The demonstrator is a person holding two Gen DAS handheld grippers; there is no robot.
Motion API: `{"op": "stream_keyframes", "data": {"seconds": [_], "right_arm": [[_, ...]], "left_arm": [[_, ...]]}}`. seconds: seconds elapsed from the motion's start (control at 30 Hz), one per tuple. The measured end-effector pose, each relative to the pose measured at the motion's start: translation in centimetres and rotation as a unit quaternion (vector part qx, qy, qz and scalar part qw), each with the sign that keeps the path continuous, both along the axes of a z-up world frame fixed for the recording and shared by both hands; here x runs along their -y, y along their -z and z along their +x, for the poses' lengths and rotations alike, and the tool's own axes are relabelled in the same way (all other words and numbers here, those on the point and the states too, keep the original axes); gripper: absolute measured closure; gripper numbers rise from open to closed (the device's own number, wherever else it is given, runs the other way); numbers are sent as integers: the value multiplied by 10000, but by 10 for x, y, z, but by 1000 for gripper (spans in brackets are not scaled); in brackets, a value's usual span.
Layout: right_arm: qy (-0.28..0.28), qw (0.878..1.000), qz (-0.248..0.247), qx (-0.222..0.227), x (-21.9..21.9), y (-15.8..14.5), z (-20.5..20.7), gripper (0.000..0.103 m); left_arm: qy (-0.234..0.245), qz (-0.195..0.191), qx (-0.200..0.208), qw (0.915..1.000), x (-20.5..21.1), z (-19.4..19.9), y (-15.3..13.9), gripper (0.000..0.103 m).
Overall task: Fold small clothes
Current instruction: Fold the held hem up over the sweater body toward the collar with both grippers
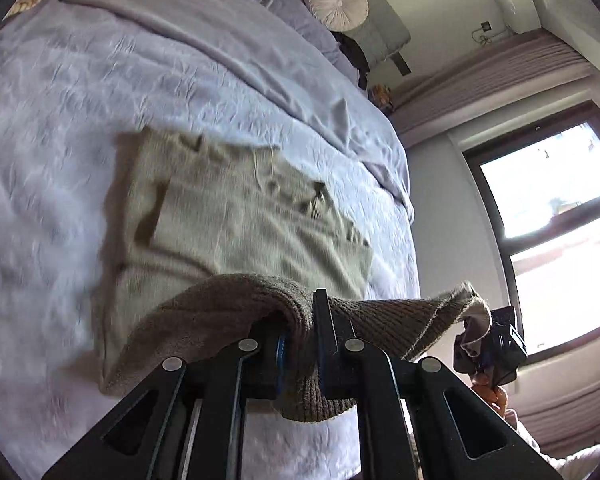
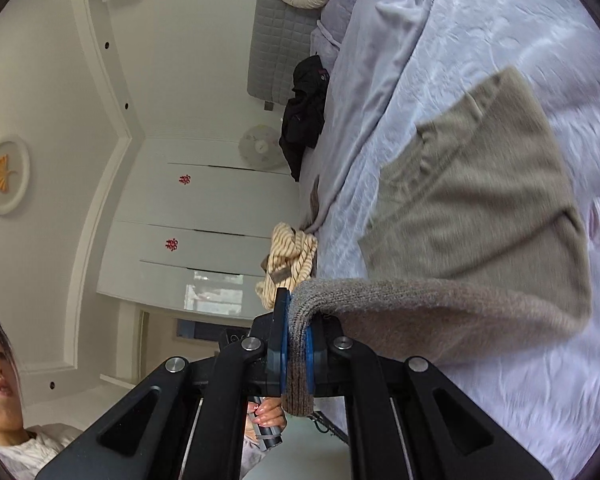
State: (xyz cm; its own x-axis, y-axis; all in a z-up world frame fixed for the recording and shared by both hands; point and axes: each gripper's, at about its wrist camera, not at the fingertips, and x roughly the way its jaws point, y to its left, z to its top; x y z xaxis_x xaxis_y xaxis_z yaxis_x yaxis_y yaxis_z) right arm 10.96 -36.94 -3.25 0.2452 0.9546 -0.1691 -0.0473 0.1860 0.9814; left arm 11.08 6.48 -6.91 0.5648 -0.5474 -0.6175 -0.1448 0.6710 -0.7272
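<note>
beige knit, a small sweater, lies mostly spread on the pale lavender bedspread ahead of both tools, with its near hem lifted off the bed. the left gripper has its jaws pinched tight on that ribbed hem, the fabric bunched between the blue pads and hanging below them. off to its right, the right gripper clamps the other end of the same hem just as tightly, a fold of knit drooping down between its fingers. the hem stretches between the two tools. beyond the sweater, at the far end of the bed, sits a round cream cushion, with a striped garment at the bed's edge.
</note>
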Motion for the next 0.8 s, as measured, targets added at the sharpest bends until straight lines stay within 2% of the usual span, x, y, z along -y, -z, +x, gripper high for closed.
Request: {"op": "stream_keyframes", "data": {"seconds": [0.17,0.4,0.53,0.57,0.7,0.73,0.77,0.8], "right_arm": [[-3,9999,-77,-91,1,16,60,96],[62,9975,-399,-573,-9,75,136,96],[113,9930,-705,-938,-15,114,161,96],[139,9919,-753,-1018,-14,120,164,96],[219,9858,-943,-1373,-11,138,174,92],[202,9852,-965,-1399,-10,137,176,91],[184,9852,-1001,-1379,-8,133,178,89],[169,9855,-1030,-1341,-7,128,179,81]], "left_arm": [[-185,237,-78,9995,-5,61,20,91],[-345,799,-541,9947,-6,137,76,91],[-631,1010,-964,9882,-7,148,106,90],[-684,999,-1072,9868,-7,149,111,87],[-714,1204,-1260,9821,-4,150,105,84],[-675,1300,-1257,9812,-2,150,98,74],[-657,1408,-1240,9800,-1,149,91,53],[-674,1529,-1152,9792,0,146,82,43]]}}
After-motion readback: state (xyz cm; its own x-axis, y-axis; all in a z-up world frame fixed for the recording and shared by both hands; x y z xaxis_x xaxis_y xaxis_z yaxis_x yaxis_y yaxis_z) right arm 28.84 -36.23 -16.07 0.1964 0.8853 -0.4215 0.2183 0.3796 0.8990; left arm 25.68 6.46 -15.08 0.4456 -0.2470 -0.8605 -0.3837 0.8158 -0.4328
